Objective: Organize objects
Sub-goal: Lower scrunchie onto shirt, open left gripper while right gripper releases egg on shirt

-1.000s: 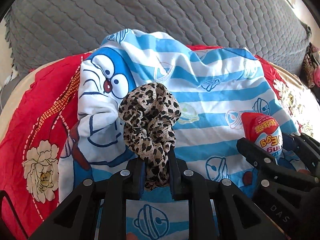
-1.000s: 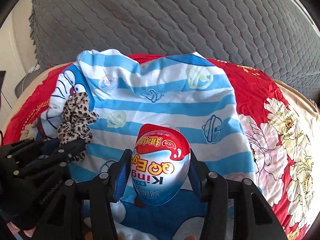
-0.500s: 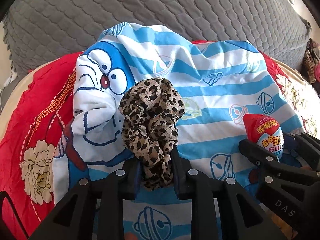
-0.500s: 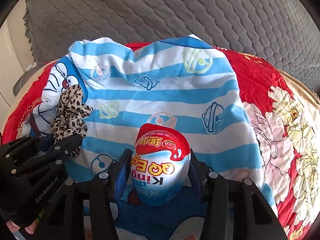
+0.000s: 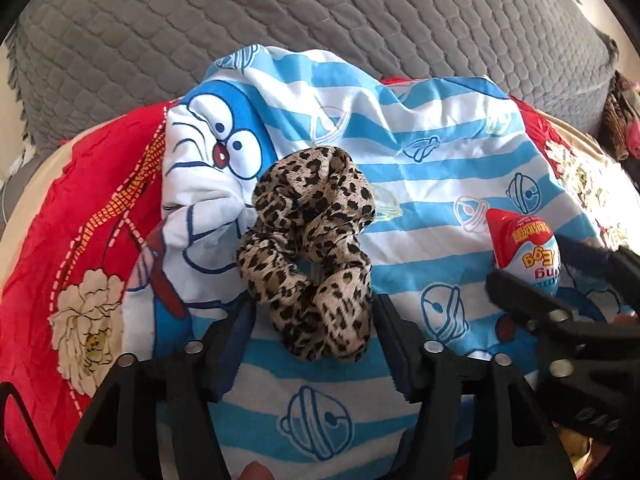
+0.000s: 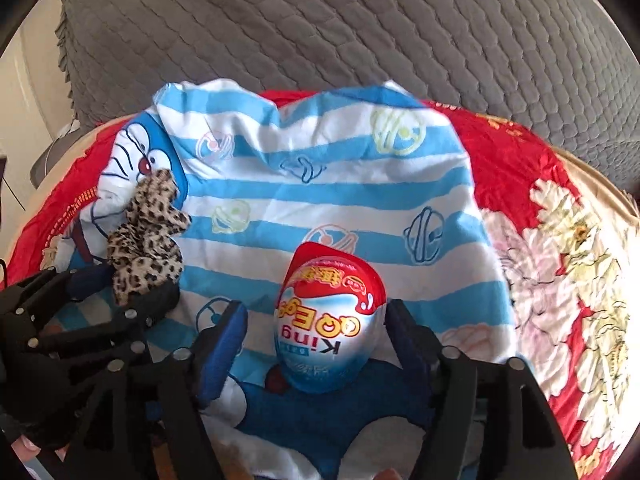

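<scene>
We are letting go with both hands at once. A second ago our left gripper (image 5: 314,320) was pinching the leopard-print scrunchie (image 5: 308,248); now its jaws are opening, and the scrunchie lies loose between them on the striped cartoon cloth (image 5: 420,168). Our right gripper (image 6: 316,340) held the toy egg (image 6: 328,320) clamped; its jaws are opening too, the pads standing clear of the egg, which rests on the same cloth (image 6: 320,172). We judge both items delivered, side by side but apart. No box or basket is in view: the cloth, spread over the red floral bedcover (image 6: 560,280), serves as the collecting spot.
</scene>
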Motion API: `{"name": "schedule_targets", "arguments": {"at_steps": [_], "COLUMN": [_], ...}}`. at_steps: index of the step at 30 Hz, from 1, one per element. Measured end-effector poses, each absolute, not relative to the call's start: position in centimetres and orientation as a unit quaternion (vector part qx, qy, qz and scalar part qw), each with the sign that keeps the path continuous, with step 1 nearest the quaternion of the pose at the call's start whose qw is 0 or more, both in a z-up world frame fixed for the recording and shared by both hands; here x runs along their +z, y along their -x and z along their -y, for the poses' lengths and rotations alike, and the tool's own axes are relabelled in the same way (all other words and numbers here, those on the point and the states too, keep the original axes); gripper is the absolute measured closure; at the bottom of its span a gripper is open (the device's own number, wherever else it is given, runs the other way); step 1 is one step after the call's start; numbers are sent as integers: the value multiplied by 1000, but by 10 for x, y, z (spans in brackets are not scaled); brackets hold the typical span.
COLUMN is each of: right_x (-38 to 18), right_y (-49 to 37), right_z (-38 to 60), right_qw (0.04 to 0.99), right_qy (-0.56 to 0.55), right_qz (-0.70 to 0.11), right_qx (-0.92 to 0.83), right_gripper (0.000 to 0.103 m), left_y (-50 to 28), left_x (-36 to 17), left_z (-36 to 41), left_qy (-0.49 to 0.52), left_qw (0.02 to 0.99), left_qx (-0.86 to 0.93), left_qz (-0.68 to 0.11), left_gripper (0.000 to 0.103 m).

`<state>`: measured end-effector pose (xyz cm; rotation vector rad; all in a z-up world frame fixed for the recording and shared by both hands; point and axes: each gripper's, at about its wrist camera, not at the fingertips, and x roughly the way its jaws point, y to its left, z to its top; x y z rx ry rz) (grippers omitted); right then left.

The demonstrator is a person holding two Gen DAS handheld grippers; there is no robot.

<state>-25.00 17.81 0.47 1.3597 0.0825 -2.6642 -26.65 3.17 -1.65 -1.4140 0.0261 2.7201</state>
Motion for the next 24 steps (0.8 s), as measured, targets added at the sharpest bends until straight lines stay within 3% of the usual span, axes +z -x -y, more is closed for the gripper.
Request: {"name": "schedule_targets", "arguments": {"at_steps": [5,24], "right_x": [21,60], "right_y": [244,202], "right_z": [-182,-190], "right_qw": [74,90], "right_qy": [-444,-417], "right_qz": [-15,-9], "right_qx": [-893,-905], "right_gripper": [23,16], "left_y": [256,211], "left_x": [-3,28], "left_z": [-17,-3], "left_qy": [454,437], "left_qw": [36,20], "left_qx": [890,899], "left_qz": [22,35], "left_gripper": [29,24]}}
